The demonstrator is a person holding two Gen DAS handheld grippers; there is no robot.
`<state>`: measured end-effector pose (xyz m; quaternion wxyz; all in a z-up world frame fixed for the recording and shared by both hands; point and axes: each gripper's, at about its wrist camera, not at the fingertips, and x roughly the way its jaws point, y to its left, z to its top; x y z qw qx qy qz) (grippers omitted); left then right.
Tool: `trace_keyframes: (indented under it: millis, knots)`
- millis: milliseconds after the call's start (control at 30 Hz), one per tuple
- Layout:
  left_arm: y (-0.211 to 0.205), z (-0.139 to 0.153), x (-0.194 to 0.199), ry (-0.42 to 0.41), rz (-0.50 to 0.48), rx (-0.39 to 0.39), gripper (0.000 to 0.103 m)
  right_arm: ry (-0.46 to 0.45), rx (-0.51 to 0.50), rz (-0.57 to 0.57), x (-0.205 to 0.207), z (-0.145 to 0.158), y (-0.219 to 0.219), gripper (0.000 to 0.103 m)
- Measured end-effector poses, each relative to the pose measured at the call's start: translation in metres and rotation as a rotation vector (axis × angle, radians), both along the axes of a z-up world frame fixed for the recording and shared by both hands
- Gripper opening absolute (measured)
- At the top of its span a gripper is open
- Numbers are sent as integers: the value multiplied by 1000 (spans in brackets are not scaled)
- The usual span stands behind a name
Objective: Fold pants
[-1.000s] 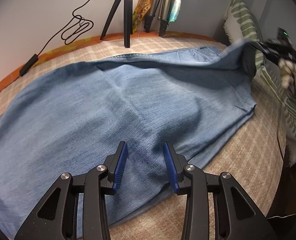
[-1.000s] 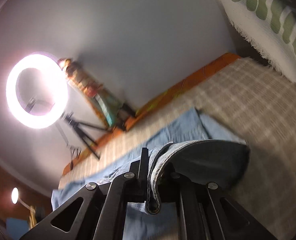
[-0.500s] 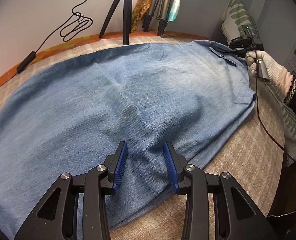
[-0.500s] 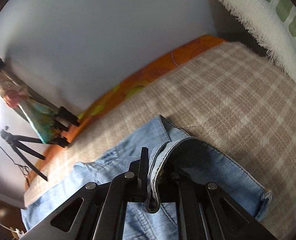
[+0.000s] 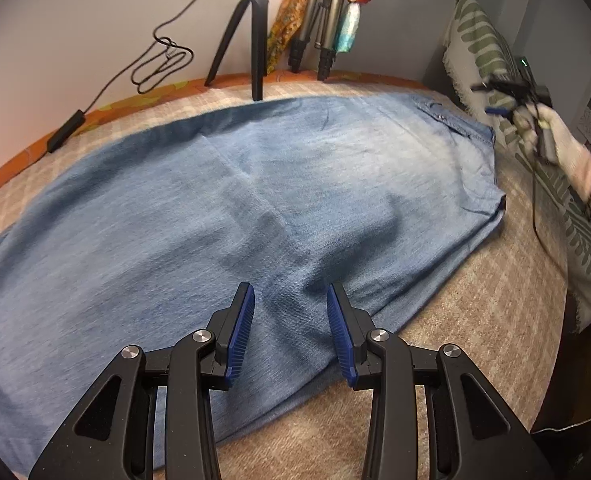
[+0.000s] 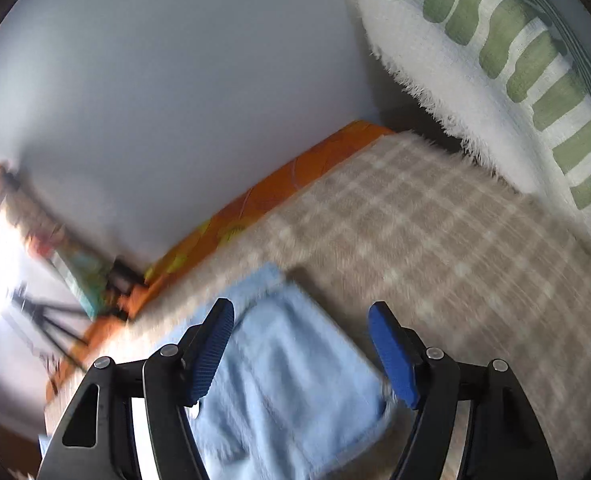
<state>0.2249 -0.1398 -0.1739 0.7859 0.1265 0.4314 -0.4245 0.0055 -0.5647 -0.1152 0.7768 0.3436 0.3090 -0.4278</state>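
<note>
Blue denim pants (image 5: 255, 208) lie spread flat on a beige plaid bed cover (image 5: 475, 312), folded lengthwise, waist at the far right. My left gripper (image 5: 290, 334) is open and empty, low over the near edge of the pants. My right gripper (image 6: 301, 346) is open and empty, raised above the waist corner of the pants (image 6: 287, 368). It also shows in the left wrist view (image 5: 511, 98), held by a gloved hand off the pants' far right corner.
A green-and-white pillow (image 6: 515, 60) lies at the bed's right end. Tripods (image 5: 255, 40) stand against the back wall, with a black cable and adapter (image 5: 65, 130) on the orange bed edge. The plaid cover drops off at the near right.
My right gripper carried the waistband over, laid it down on the bed, opened and let go, then lifted away to the right. The left gripper stayed put.
</note>
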Motion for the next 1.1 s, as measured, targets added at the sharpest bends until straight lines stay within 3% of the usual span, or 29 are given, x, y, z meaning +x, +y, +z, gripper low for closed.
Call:
trace_keyframes:
  millis: [200,367,567,667,733,833,933,1000,1100]
  knots:
    - [17,15,-14,-56,-13,14,36,-43,127,139,-23,-28,82,74]
    - [42,23,-21,-62,26,16,36,-57,216,262,-17,-54,148,74]
    - [64,21,-26,-55,65,31,36,-39,222,370,4,-62,202,74]
    - [58,17,-30,-61,34,52,36,33,111,426,11,-53,231,73]
    - [52,14,-31,-64,18,62,36,107,-4,523,20,-46,254,71]
    - [45,10,-32,-65,-1,77,36,305,-173,666,41,-45,282,66]
    - [41,8,-32,-61,-14,79,36,450,-262,778,52,-53,295,53]
    - [40,6,-31,-56,-14,81,36,563,-313,844,61,-62,299,49]
    - [38,1,-28,-53,-17,95,36,657,-367,887,68,-67,300,45]
